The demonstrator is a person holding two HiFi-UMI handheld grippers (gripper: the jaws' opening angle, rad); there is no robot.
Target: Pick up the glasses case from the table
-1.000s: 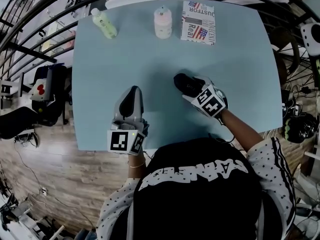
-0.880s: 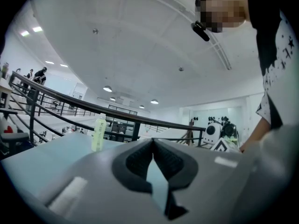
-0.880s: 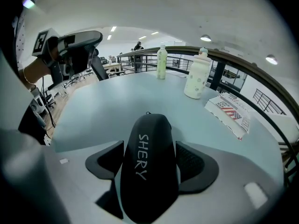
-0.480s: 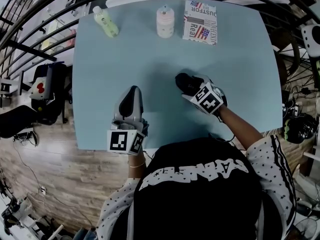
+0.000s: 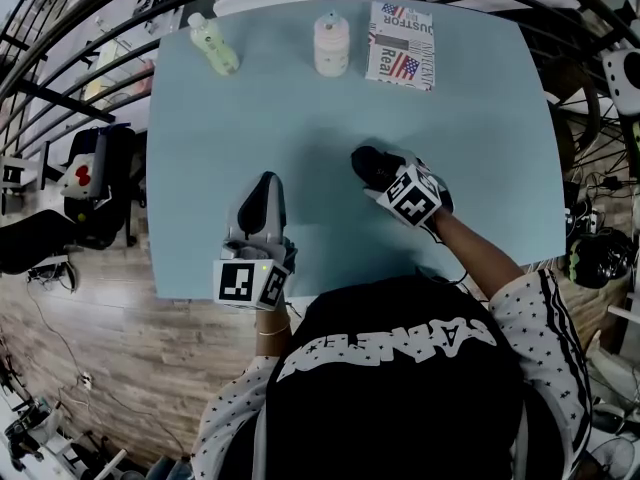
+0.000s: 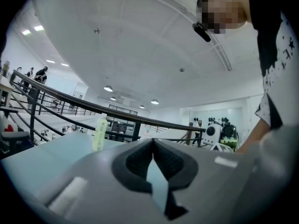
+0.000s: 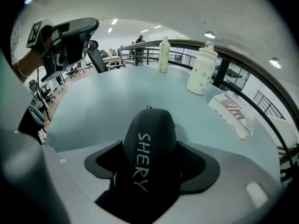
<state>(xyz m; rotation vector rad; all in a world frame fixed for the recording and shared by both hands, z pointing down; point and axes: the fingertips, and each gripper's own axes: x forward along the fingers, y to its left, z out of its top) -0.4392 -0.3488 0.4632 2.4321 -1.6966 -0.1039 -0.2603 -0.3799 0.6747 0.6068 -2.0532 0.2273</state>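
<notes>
A pale blue counter (image 5: 470, 128) seen from above. A black glasses case (image 7: 148, 134) lettered "SHERY" lies on it near the middle. The right gripper (image 5: 385, 173) tilts down over the case; its jaws have just been opening and stand wide on either side of it, the pads not pressing. The left gripper (image 6: 153, 141) rests level near the front edge, jaws closed at the tips and empty. A green bottle (image 5: 214, 45), a pale bottle (image 5: 331, 44) and a printed box (image 5: 400, 44) stand along the far edge
</notes>
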